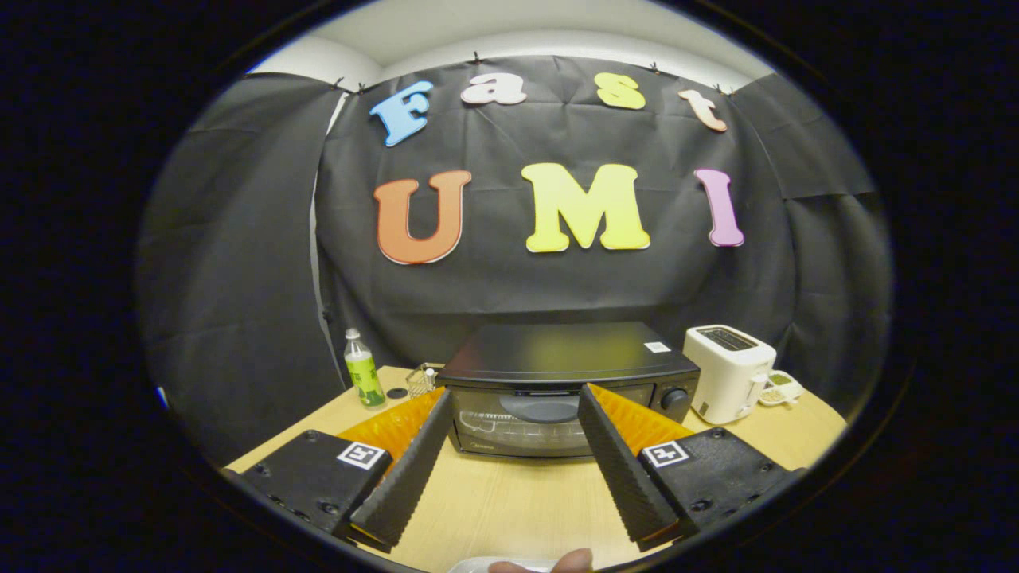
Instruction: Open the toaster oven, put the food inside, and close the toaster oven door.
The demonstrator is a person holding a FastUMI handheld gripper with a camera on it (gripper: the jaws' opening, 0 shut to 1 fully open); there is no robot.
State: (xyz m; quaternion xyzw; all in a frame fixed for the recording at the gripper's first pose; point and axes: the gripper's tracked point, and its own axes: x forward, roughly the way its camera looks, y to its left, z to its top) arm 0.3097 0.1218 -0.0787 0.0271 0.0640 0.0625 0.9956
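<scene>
A black toaster oven (565, 374) stands on the wooden table (509, 501), its glass door shut and its handle (543, 408) across the top of the door. A knob (675, 399) sits on its right panel. My gripper (513, 402) is open, its two ribbed black fingers spread wide, the tips level with the oven's front and framing the door handle. Nothing lies between the fingers. Under the gripper, at the near edge of the table, a fingertip (573, 561) rests on a pale rim (497, 565), perhaps a plate; what it holds is hidden.
A white slot toaster (728, 372) stands right of the oven, with a small dish (780, 387) beside it. Left of the oven are a green-labelled bottle (362, 370) and a small wire basket (422, 380). Bare tabletop lies between the oven and me.
</scene>
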